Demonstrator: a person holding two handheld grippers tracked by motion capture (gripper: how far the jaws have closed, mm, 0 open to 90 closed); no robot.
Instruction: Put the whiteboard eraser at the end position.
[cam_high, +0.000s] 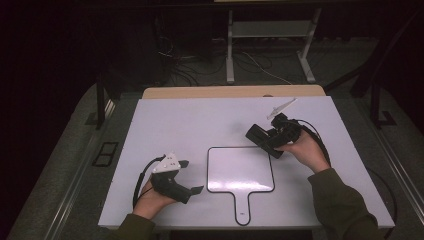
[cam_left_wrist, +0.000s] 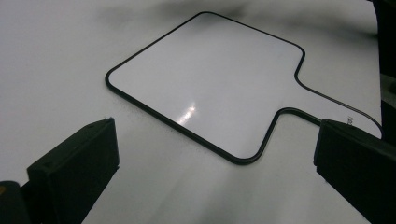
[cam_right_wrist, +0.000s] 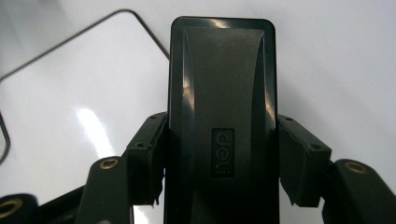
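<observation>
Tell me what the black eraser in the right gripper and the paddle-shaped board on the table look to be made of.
Eraser: apparently moulded hard plastic, black, semi-gloss; light glints along its rounded edges, and a brand mark is pressed into the back.
Board: seemingly a glossy white writing surface with a thin dark rim; a lamp reflects sharply on it. What lies beneath the coating cannot be told.

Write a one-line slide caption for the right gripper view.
Right tool shut on a black eraser above the white paddle-shaped board.

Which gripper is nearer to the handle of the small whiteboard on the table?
Left. The left gripper, jaws open, sits just beside the handle at the whiteboard's near left. The right gripper, shut on a black eraser, is beyond the far right corner.
</observation>
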